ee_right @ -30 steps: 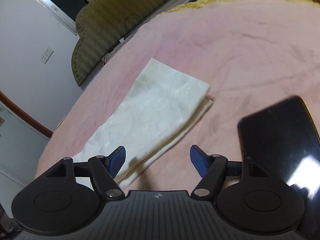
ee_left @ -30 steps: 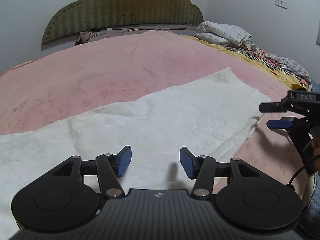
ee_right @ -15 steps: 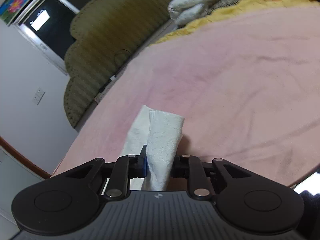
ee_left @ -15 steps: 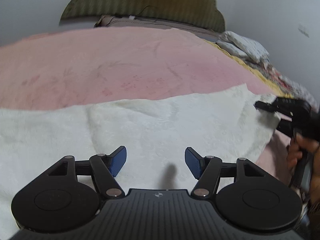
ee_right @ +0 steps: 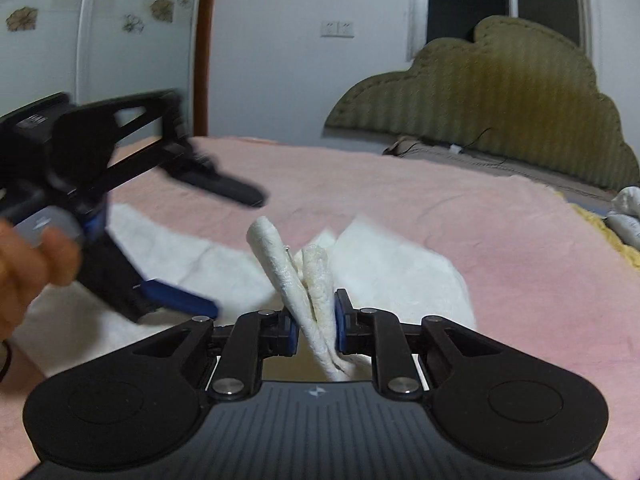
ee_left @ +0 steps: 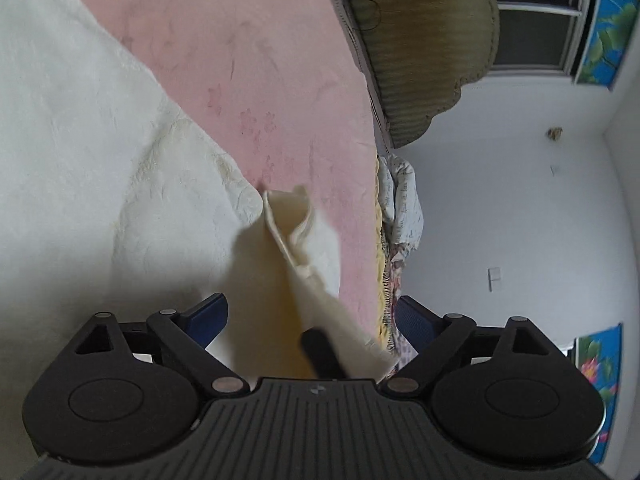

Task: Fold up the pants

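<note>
The white textured pants (ee_left: pixel 92 152) lie on the pink bedspread (ee_left: pixel 260 60). My right gripper (ee_right: pixel 316 326) is shut on a bunched end of the pants (ee_right: pixel 312 280) and holds it lifted above the bed. The lifted end (ee_left: pixel 304 256) hangs between the open blue fingers of my left gripper (ee_left: pixel 312 316), which is rolled sideways. A dark fingertip of the right gripper (ee_left: pixel 320 352) shows under the cloth. The left gripper (ee_right: pixel 196 248) appears blurred at the left of the right wrist view, open, with a hand on it.
An olive padded headboard (ee_right: pixel 500 120) stands at the bed's far end. A yellow blanket and white bedding (ee_right: pixel 624 220) lie along the bed's right side. White walls and a dark window (ee_right: pixel 472 0) are beyond.
My right gripper has raised the pinched pants end and swung toward the headboard. My left gripper has rolled sideways and come up close around the lifted end.
</note>
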Motion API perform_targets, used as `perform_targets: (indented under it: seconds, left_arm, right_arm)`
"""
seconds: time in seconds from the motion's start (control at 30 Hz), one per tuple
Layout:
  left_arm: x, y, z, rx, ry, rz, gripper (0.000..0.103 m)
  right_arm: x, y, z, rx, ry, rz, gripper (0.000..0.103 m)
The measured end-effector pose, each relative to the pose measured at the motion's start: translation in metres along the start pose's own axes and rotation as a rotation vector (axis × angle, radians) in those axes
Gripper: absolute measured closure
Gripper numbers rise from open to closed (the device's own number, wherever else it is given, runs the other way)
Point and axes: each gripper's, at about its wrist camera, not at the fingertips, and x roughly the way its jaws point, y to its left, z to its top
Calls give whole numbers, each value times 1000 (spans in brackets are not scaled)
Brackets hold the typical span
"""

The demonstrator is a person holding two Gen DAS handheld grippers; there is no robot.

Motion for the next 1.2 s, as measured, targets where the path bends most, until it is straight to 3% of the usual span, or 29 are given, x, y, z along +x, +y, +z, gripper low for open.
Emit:
perform_targets:
  seconds: [0.17, 0.23, 0.3, 0.33, 0.37, 0.47, 0.6, 0.7, 0.97, 1.03, 1.1, 1.13, 1.2]
  left_arm:
    - [17, -3, 7, -43, -8, 17, 14]
    - [19, -8, 13, -28, -11, 35, 29]
    - [16, -15, 18, 38, -6, 89, 66]
    - [14, -20, 17, 94, -12, 128, 75]
    - [10, -26, 16, 150, -24, 170, 91]
    - [-5, -47, 4, 326, -83, 291, 99]
    - [-35, -73, -19, 569, -192, 464, 99]
    - [-57, -77, -32, 672, -264, 577, 99]
    - [-95, -56, -33, 729, -356, 761, 96]
    - [-96, -49, -30, 727, -356, 789, 84]
    - [-100, -42, -25, 692, -365, 812, 61]
    - [-104, -38, -23, 667, -386, 823, 57]
    - [-113, -36, -19, 638, -422, 825, 53]
  right_arm:
    - [-9, 14, -2, -48, 1, 60, 86]
    - [-11, 22, -4, -88, 8, 71, 86]
    - [-11, 32, -7, -123, 23, 86, 86]
    - [-11, 38, -8, -139, 27, 89, 86]
    - [-11, 43, -8, -153, 31, 93, 86]
    - [-9, 58, -6, -169, 25, 124, 86]
    - [-8, 78, 0, -176, 2, 196, 86]
    - [-6, 97, 3, -191, -17, 257, 86]
    - [11, 148, 3, -233, -16, 379, 85]
    - [15, 158, 2, -228, -7, 377, 84]
    - [23, 166, 0, -238, 46, 371, 76]
    - [22, 173, -2, -252, 71, 369, 65]
    - [12, 175, -3, -290, 55, 394, 57]
